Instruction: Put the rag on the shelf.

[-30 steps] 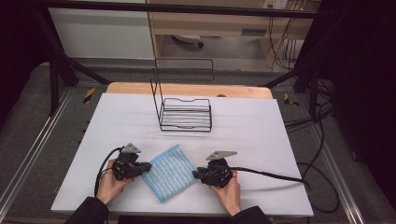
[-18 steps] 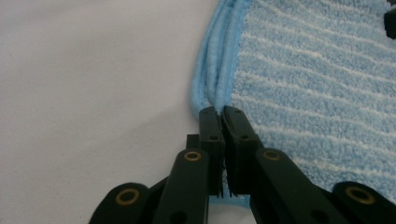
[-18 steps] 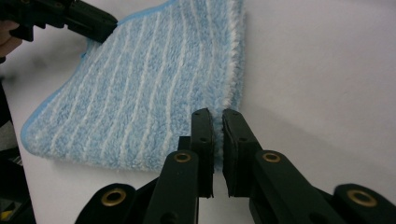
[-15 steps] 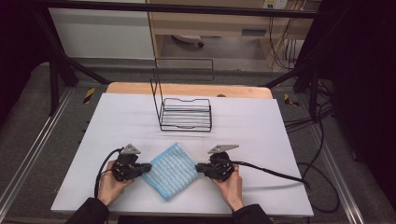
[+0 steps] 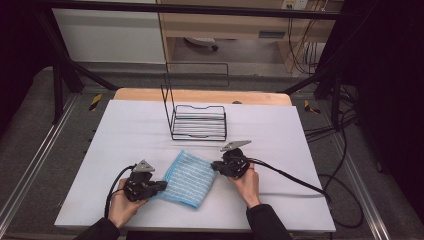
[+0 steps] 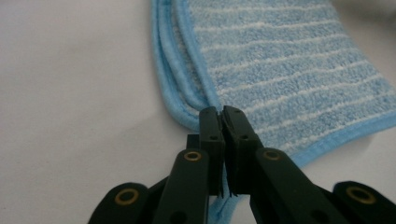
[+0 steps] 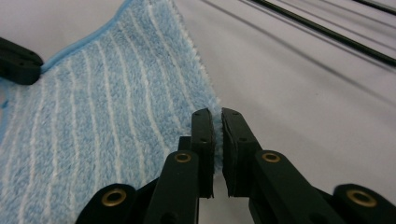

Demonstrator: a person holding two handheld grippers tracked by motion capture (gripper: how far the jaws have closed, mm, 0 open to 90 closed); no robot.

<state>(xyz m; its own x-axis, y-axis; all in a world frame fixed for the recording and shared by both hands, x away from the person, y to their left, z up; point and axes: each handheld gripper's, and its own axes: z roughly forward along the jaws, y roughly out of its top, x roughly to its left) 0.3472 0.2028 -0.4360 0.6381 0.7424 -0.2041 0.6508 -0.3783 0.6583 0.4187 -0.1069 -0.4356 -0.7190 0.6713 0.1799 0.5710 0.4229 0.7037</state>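
A folded blue towel with white stripes [image 5: 189,179] lies flat on the white table [image 5: 125,130] near its front edge. My left gripper [image 5: 162,186] is shut on the towel's near-left corner; in the left gripper view the jaws [image 6: 221,111] pinch the layered blue hem of the towel [image 6: 289,70]. My right gripper [image 5: 214,166] is shut on the towel's right corner, and in the right gripper view its jaws [image 7: 217,114] clamp the fluffy edge of the towel [image 7: 93,116]. A jaw of the left gripper [image 7: 16,63] shows across the cloth.
A black wire rack [image 5: 199,122] with a tall wire handle stands at the table's far middle. The right gripper's cable [image 5: 295,180] trails right across the table. Bare tabletop lies left and right of the towel.
The right gripper has moved away from the person, carrying the towel's right corner with it. The left gripper has stayed almost in place, holding its corner.
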